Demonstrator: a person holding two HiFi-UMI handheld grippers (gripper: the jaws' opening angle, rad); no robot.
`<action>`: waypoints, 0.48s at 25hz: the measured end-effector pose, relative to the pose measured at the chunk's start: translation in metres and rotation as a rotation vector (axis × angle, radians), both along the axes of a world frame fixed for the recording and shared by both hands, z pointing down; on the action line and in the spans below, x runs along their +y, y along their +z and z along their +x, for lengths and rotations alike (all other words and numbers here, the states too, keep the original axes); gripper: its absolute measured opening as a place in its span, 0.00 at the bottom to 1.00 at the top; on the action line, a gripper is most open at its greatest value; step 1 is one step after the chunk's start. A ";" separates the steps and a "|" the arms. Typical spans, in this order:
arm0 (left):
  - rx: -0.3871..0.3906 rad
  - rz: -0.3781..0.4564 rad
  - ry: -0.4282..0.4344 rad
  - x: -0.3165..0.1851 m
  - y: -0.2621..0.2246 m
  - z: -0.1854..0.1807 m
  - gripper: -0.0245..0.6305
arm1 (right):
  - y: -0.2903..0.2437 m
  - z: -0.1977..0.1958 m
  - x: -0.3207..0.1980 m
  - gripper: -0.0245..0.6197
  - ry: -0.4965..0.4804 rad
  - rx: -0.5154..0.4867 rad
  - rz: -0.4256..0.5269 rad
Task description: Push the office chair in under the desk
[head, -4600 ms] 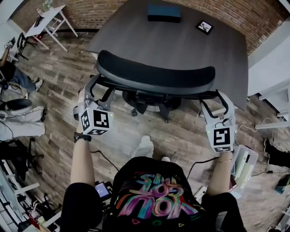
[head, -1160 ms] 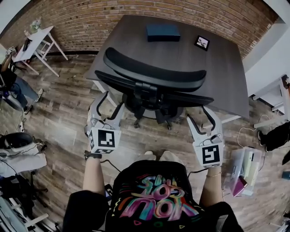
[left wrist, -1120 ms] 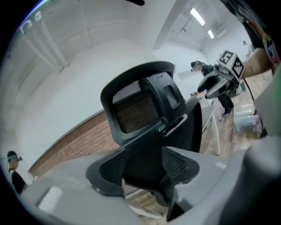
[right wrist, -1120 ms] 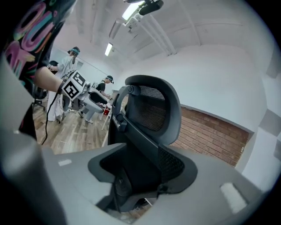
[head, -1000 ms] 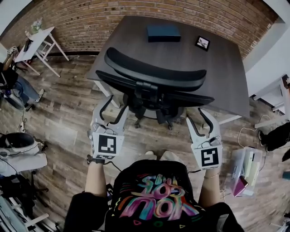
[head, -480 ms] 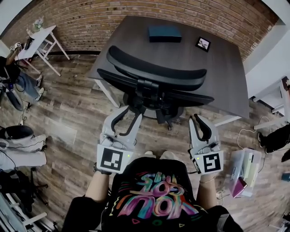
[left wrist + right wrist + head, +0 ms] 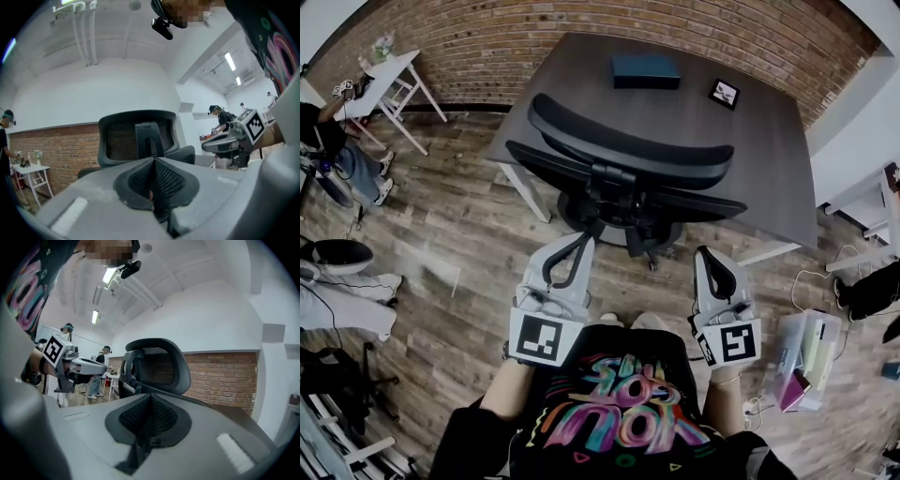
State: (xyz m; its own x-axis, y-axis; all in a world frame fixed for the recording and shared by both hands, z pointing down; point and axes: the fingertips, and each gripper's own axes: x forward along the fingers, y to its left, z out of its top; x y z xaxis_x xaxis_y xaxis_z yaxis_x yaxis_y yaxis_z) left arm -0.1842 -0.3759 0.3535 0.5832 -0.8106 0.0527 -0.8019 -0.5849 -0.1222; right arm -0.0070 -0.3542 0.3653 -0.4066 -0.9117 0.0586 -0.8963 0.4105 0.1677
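The black mesh office chair point(image 7: 628, 155) stands with its seat partly beneath the near edge of the dark grey desk point(image 7: 769, 159), its backrest toward me. Both grippers hang close to my body, apart from the chair and touching nothing. My left gripper point(image 7: 580, 243) is shut and empty, its pads pressed together in the left gripper view point(image 7: 153, 161) with the chair backrest point(image 7: 136, 138) beyond. My right gripper point(image 7: 706, 253) is likewise shut and empty, pads meeting point(image 7: 150, 399) below the chair backrest point(image 7: 157, 366).
A blue box point(image 7: 646, 70) and a small framed picture point(image 7: 725, 92) lie on the desk. A white folding table point(image 7: 389, 70) and seated people point(image 7: 337, 159) are at the left. Cables and devices point(image 7: 802, 366) lie on the wood floor at right. A brick wall is behind.
Both grippers have drawn back from the chair toward my body and their jaws have gone from open to shut. The chair sits nearer the desk than several seconds ago.
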 end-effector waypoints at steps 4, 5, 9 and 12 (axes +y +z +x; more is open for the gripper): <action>0.007 -0.013 0.008 0.002 0.007 0.002 0.04 | 0.005 -0.003 0.001 0.04 -0.007 0.003 -0.009; 0.002 -0.015 0.011 0.002 0.009 0.003 0.04 | 0.006 -0.003 0.001 0.04 -0.008 0.004 -0.010; -0.003 -0.022 0.011 0.004 0.015 0.004 0.04 | 0.010 -0.006 0.001 0.04 -0.015 0.005 -0.017; 0.000 -0.019 0.009 0.003 0.014 0.003 0.04 | 0.010 -0.006 0.000 0.04 -0.017 0.003 -0.019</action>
State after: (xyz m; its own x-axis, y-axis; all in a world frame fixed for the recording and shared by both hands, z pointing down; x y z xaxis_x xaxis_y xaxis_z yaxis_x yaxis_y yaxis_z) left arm -0.1812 -0.3728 0.3679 0.5902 -0.8044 0.0677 -0.7968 -0.5940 -0.1112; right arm -0.0128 -0.3537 0.3755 -0.4219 -0.9034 0.0773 -0.8887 0.4289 0.1621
